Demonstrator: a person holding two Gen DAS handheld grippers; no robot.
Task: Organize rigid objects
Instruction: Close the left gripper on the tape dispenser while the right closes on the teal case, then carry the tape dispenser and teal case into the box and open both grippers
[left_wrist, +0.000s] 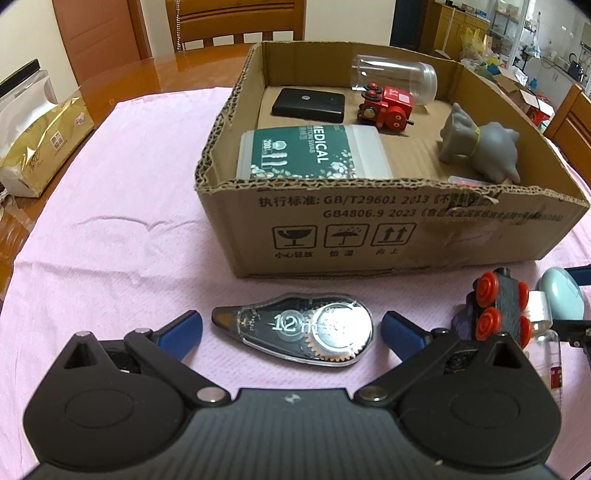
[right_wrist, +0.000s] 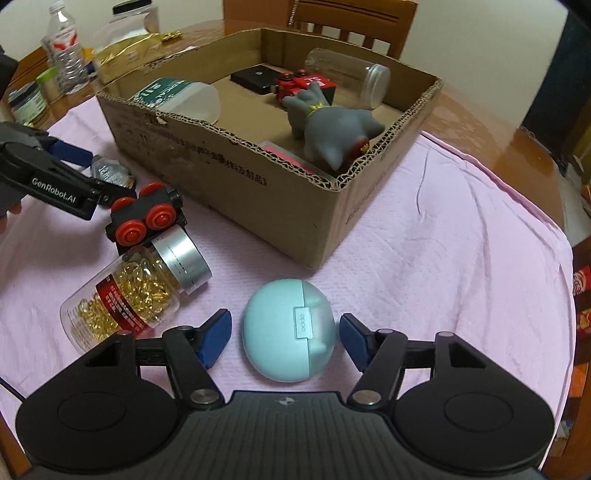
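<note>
My left gripper (left_wrist: 291, 328) is open, its blue fingers on either side of a clear correction tape dispenser (left_wrist: 295, 330) lying on the pink cloth. My right gripper (right_wrist: 284, 336) is open around a pale blue earbud case (right_wrist: 288, 328), not touching it. A cardboard box (left_wrist: 369, 229) stands behind; it holds a green swab box (left_wrist: 310, 151), a black case (left_wrist: 308, 105), a red toy train (left_wrist: 388, 107), a clear jar (left_wrist: 393, 79) and a grey toy cat (left_wrist: 484, 144). A black toy wagon with red wheels (right_wrist: 146, 218) and a capsule jar (right_wrist: 136, 295) lie outside the box.
A gold tissue pack (left_wrist: 40, 140) sits at the left on the wooden table. Bottles and jars (right_wrist: 62, 48) stand at the back left in the right wrist view. Wooden chairs (left_wrist: 236, 22) stand behind the box. The pink cloth (left_wrist: 110, 240) covers the table.
</note>
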